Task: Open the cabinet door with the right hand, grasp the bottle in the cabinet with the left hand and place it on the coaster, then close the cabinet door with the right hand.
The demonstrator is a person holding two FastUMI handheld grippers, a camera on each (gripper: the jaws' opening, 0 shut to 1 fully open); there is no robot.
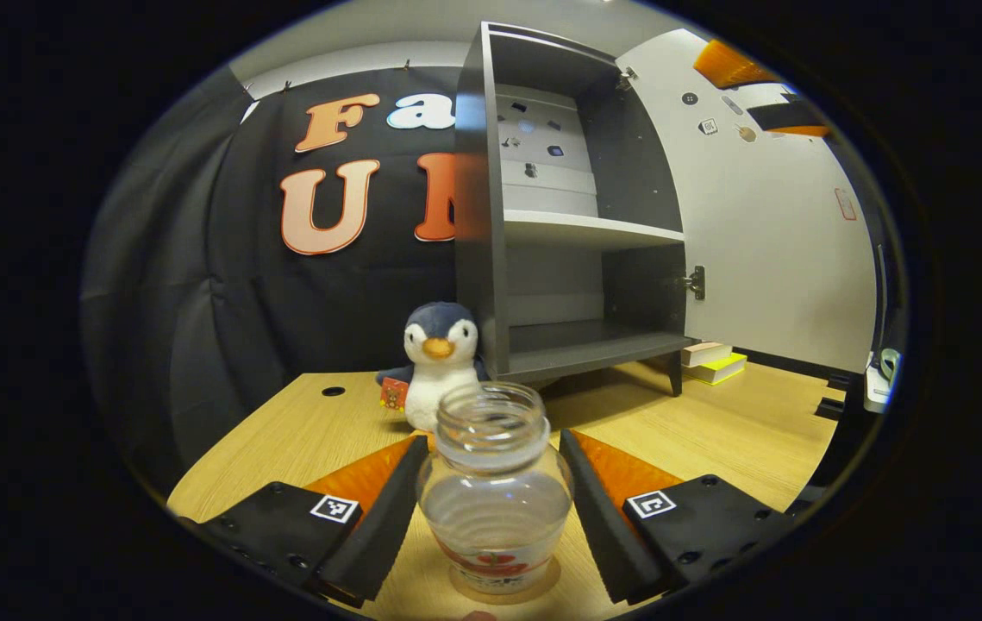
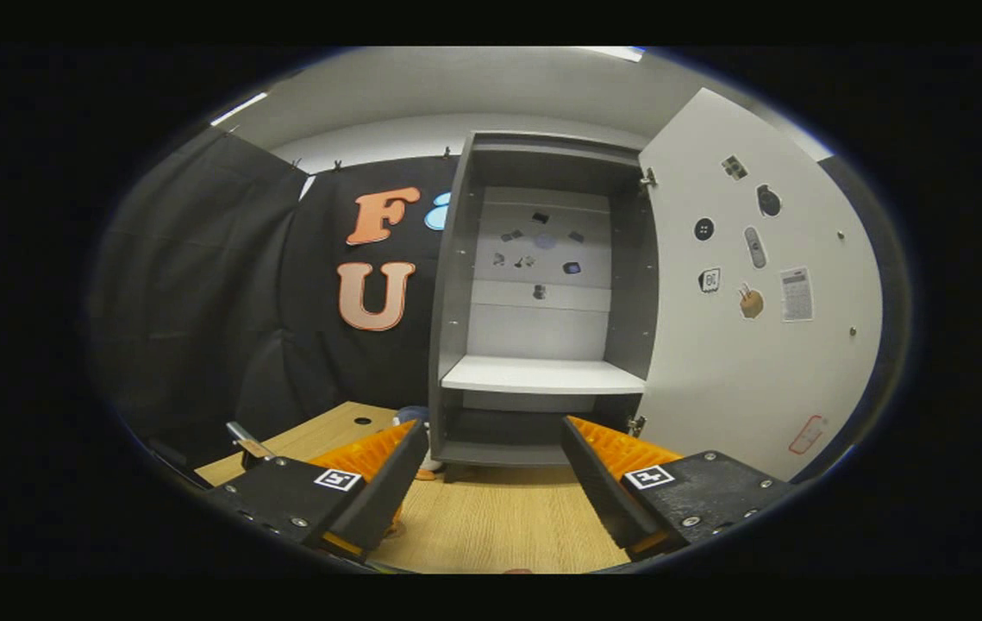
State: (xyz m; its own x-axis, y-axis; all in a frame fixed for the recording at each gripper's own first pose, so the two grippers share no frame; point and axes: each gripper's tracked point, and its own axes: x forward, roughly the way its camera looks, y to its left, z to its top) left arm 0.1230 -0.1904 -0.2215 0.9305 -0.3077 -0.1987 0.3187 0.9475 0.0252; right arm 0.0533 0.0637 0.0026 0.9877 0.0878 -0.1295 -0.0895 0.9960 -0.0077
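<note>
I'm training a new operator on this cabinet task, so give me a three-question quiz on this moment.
1. True or false: the cabinet door is shut.
2. What stands between the left gripper fingers? A) cup B) bottle C) penguin toy
3. What does the bottle stand on?

Key
1. False; it is swung open.
2. B; the fingers flank it with a gap on each side.
3. A round coaster on the table.

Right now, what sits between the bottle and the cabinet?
In the left gripper view, a penguin plush stands on the table between the bottle and the open cabinet.
</note>
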